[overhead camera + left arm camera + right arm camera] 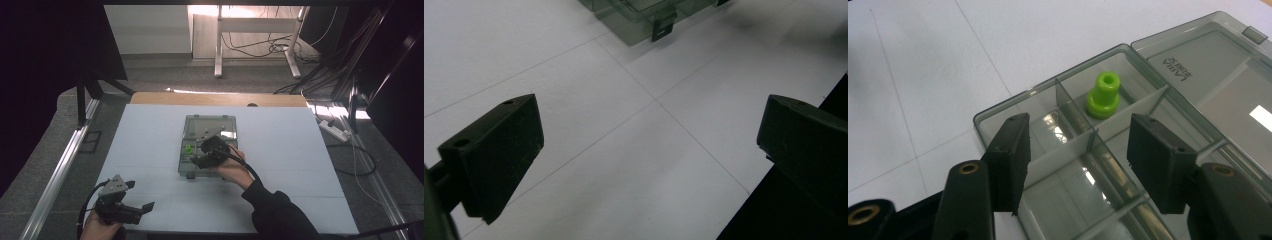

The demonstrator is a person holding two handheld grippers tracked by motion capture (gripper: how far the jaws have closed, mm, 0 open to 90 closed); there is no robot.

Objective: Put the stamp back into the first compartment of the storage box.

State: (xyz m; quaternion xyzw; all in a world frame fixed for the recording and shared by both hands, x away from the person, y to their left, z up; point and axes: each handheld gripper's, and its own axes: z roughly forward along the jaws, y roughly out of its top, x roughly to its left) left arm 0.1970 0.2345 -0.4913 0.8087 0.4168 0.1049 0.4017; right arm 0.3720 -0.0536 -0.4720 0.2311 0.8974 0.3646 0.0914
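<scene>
- One clear box [208, 146] lay at the centre of the high view on the white table [150, 150], its lid folded open toward the top of the frame.
- One green peg [1103, 94] stood upright in a compartment, upper centre of the right gripper view; in the high view it sat at the box's left side [188, 149].
- Two grippers were counted.
- The right gripper [1078, 157] hung over the box with its jaws apart and nothing between them; the peg stood just beyond the jaw tips, untouched.
- The left gripper [649, 150], at the lower left of the high view [131, 204], was wide open over bare table, well apart from the box.
</scene>
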